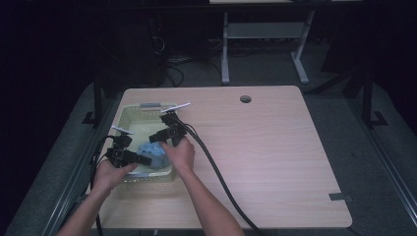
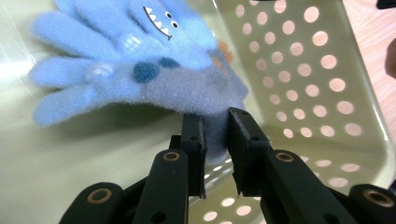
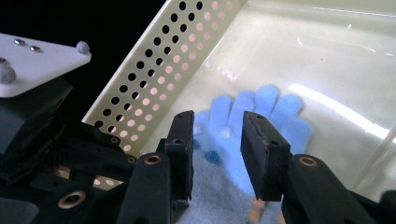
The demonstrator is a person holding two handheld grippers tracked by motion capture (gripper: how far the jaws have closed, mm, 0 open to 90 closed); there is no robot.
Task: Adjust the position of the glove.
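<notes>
Two grippers work inside a pale perforated basket (image 1: 129, 114) at the table's (image 1: 275, 147) near-left corner. Blue fuzzy glove (image 2: 135, 70), monster face printed on it, lies on the basket floor by the near wall. Left gripper (image 2: 215, 135) pinches the grey cuff between its pads, likely to anchor or lift it. Right gripper (image 3: 217, 154) hangs over the glove's palm, jaws parted, nothing clamped; seemingly poised for a second hold. No earlier view, so no motion noted.
</notes>
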